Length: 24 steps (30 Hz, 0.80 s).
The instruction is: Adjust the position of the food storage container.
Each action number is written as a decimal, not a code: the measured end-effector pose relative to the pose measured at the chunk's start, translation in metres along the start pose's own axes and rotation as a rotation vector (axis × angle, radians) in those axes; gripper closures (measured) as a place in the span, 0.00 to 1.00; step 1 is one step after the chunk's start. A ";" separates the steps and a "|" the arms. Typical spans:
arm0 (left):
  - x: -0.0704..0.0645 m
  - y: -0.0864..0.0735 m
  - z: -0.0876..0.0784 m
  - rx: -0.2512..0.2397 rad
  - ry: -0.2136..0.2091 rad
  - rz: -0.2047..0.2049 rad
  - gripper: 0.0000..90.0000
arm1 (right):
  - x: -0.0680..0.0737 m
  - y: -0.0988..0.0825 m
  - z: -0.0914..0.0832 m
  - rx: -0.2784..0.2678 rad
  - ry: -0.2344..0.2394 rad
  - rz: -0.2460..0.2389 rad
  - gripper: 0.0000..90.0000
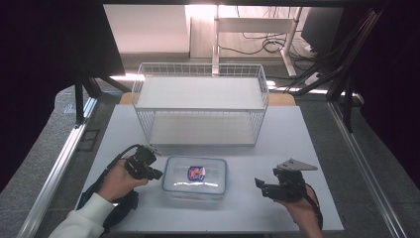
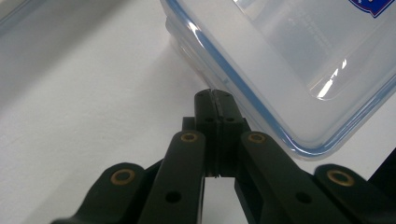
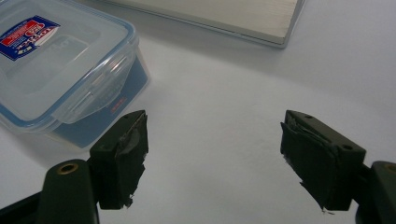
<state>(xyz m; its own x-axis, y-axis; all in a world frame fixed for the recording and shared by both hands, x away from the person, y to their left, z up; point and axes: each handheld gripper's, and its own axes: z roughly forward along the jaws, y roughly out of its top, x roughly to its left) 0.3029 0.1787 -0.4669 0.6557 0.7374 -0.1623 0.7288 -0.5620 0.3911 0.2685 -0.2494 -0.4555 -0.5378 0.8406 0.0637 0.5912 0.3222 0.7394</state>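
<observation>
Left gripper [image 1: 154, 174]: on the table [image 1: 297, 139] just left of the container, gripped by a hand in a white sleeve [image 1: 84, 218], forearm cut off at the bottom edge. Jaws pressed together, nothing between them; tips just beside the container's blue-edged rim, contact uncertain.

Plastic container [image 1: 195, 179]: clear, lid on, red-and-blue label [image 1: 196, 173] unreadable; front centre of the table, before the wire rack [image 1: 200, 101]. Contents hard to make out.

Right gripper [image 1: 259, 185]: held low, right of the container, apart from it. Jaws spread, empty, pointing towards the container.
</observation>
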 end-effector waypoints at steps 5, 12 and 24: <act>-0.002 -0.002 0.005 0.015 0.005 0.005 1.00 | 0.000 0.000 0.001 0.004 -0.001 0.000 0.26; -0.008 0.000 0.008 0.009 -0.008 0.012 1.00 | 0.000 0.000 0.002 0.006 -0.001 0.000 0.26; -0.019 -0.014 -0.025 -0.163 0.045 -0.032 0.98 | 0.001 0.005 -0.003 -0.044 0.003 0.009 0.26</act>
<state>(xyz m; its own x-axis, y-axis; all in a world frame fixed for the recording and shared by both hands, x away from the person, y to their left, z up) 0.2753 0.1821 -0.4471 0.6207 0.7720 -0.1373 0.7048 -0.4725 0.5292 0.2686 -0.2482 -0.4499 -0.5349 0.8418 0.0723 0.5688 0.2955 0.7676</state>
